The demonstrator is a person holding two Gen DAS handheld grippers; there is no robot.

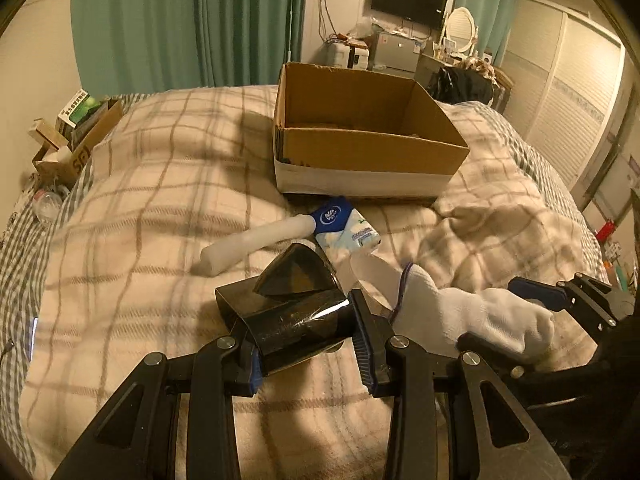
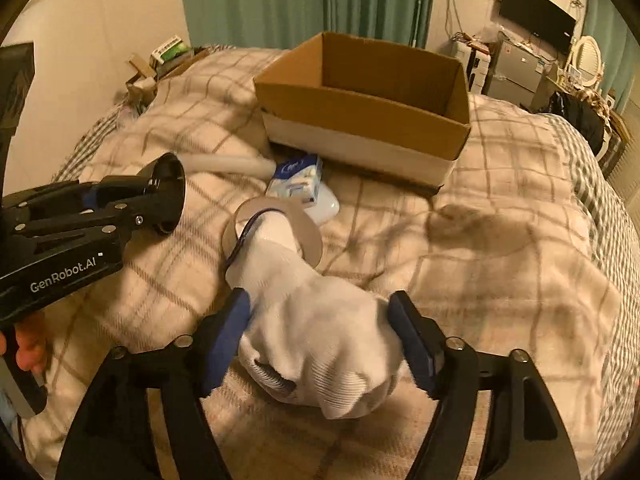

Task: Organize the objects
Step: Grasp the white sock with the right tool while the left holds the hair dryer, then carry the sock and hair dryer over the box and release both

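Note:
My left gripper [image 1: 308, 340] is shut on a glossy black bottle-shaped object [image 1: 288, 308], held just above the bed; it also shows in the right wrist view [image 2: 160, 200]. My right gripper [image 2: 320, 340] is closed around a bundled white sock [image 2: 316, 328], which lies on the blanket; the sock shows in the left wrist view [image 1: 460, 312] too. A roll of clear tape [image 2: 276, 228] lies just beyond the sock. A blue and white tissue pack [image 1: 344, 228] and a white cylinder [image 1: 256, 242] lie in front of the open cardboard box [image 1: 360, 152].
The box [image 2: 360, 120] sits mid-bed on a plaid blanket [image 1: 160, 200]. A small white flat object [image 2: 326, 204] lies by the tissue pack. Cartons with clutter [image 1: 68, 136] stand at the bed's far left. Green curtains, a TV and a dresser stand beyond.

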